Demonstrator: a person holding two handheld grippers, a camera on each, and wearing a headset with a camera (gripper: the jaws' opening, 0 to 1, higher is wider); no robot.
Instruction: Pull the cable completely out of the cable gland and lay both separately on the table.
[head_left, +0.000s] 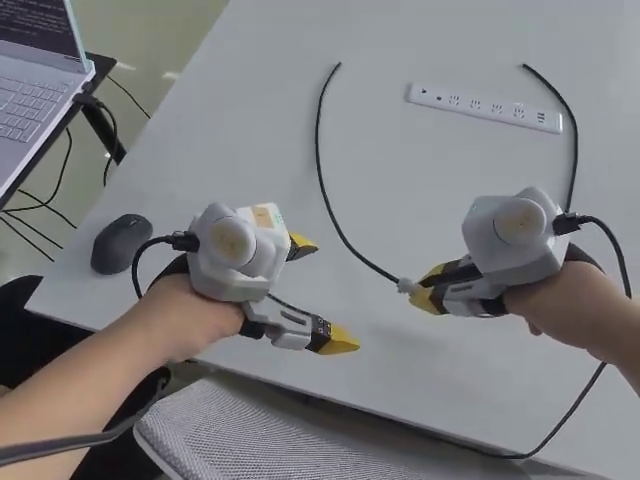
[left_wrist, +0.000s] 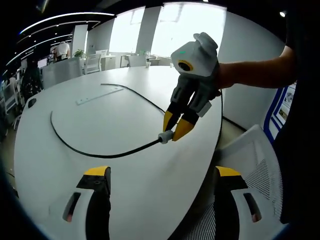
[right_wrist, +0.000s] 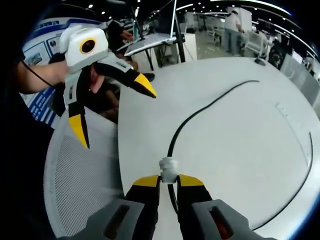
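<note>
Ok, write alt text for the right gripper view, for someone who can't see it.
The right tool pinches a white cable gland on the end of a black cable that curves away over a white table. At upper left, the left tool hangs open beside a mesh chair.
</note>
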